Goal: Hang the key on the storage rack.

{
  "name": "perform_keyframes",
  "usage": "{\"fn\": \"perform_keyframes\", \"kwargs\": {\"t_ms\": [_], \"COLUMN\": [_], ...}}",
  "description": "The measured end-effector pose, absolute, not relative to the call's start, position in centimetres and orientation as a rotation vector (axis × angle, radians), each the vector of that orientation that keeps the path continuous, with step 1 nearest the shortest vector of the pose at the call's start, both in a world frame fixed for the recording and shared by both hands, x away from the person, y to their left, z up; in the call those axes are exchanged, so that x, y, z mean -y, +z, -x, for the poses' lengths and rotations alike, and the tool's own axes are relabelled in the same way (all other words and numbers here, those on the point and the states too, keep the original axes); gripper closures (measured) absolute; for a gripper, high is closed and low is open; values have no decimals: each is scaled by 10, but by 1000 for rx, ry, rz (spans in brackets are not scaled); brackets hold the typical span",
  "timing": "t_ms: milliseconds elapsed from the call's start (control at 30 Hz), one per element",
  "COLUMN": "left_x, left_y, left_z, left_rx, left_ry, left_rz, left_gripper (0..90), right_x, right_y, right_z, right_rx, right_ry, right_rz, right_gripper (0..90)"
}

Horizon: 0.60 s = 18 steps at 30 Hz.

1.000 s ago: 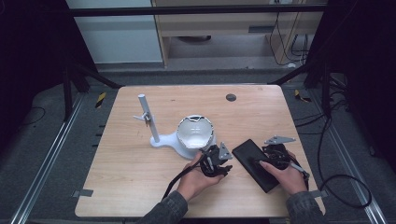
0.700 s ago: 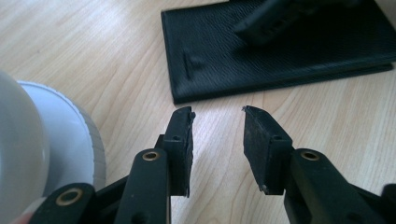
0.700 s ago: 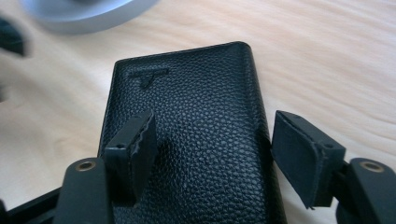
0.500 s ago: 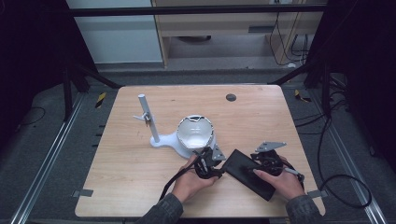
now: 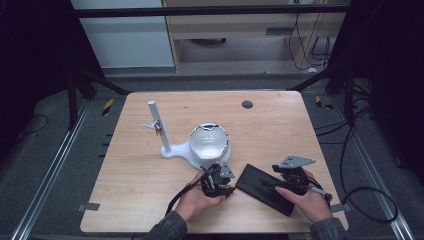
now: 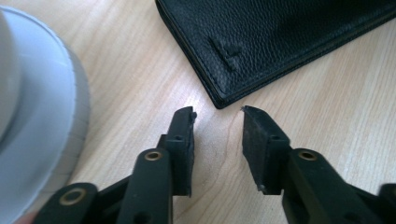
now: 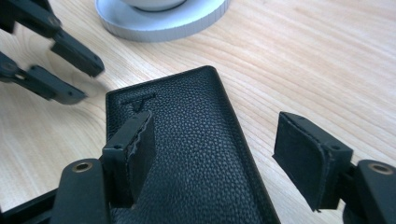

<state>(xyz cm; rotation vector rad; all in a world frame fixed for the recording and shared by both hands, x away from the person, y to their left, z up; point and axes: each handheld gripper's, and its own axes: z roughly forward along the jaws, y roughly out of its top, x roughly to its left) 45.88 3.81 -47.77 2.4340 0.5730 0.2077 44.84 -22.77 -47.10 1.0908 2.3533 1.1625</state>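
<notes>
A pale wooden worktop (image 5: 150,200) with rounded corners and a fine straight grain is shown from the high view. On it, beyond the left gripper (image 5: 223,186), a white stand (image 5: 172,149) is seen, made of a flat moulded base, an upright round post and a smooth white bowl-shaped part (image 5: 209,141); in the left gripper view its ribbed round edge (image 6: 60,154) lies just left of the jaws. A flat, oblong black leather wallet (image 5: 264,189), pebble-grained with stitched edges and an embossed mark near one corner (image 6: 226,50), lies flat between the two grippers. Its long axis runs diagonally, from the left gripper toward the near right edge of the worktop. The left gripper is held released, its jaws parted a little just short of the wallet's nearest corner, not touching it. The right gripper (image 5: 288,181) is held wide open over the wallet's far half, one jaw above the leather and the other beyond its long edge.
</notes>
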Motion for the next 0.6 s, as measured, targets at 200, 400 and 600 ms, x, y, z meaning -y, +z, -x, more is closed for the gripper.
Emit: {"fn": "perform_keyframes", "kwargs": {"t_ms": [200, 400, 600], "left_x": [-35, -34, -30], "left_y": [-479, -482, -483], "left_z": [-463, -465, -468], "left_rx": [-568, -568, -565], "left_ry": [173, 143, 138], "left_rz": [-2452, -2468, -2474], "left_gripper": [820, 895, 898], "right_x": [234, 240, 244], "right_y": [-468, -468, -469], "right_z": [-438, -431, -430], "right_rx": [-2323, -2295, -2285], "right_ry": [1166, 1177, 1172], "right_rz": [-1081, -1093, -1104], "right_gripper": [300, 295, 290]}}
